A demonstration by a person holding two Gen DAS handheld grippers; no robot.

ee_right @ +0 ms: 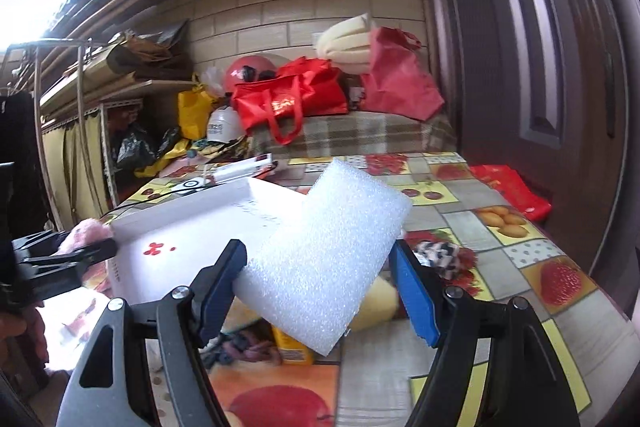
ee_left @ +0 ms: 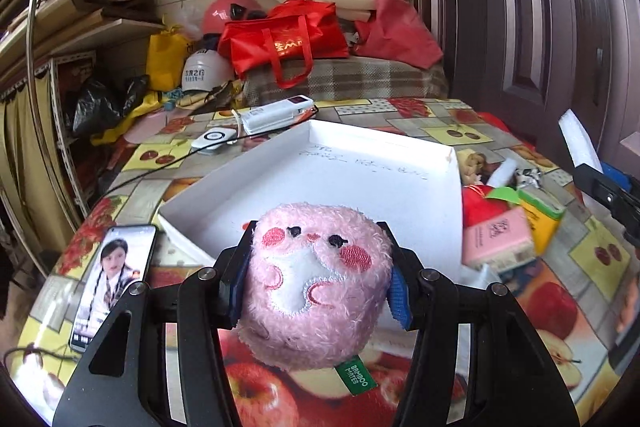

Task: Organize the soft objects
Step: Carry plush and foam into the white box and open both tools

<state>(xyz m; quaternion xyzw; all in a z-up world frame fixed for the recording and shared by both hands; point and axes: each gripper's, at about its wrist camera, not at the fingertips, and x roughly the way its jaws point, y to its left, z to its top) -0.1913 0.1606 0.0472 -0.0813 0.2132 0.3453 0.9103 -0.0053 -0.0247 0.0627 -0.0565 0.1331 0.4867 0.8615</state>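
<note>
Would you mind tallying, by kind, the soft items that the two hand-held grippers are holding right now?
Pink plush toy, in the left hand-held gripper: 1
White foam block, in the right hand-held gripper: 1
Total: 2

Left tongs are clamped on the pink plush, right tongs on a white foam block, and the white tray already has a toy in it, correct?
Not quite: the white tray is empty in the left wrist view. The left tongs do clamp the pink plush, and the right tongs the white foam block.
</note>
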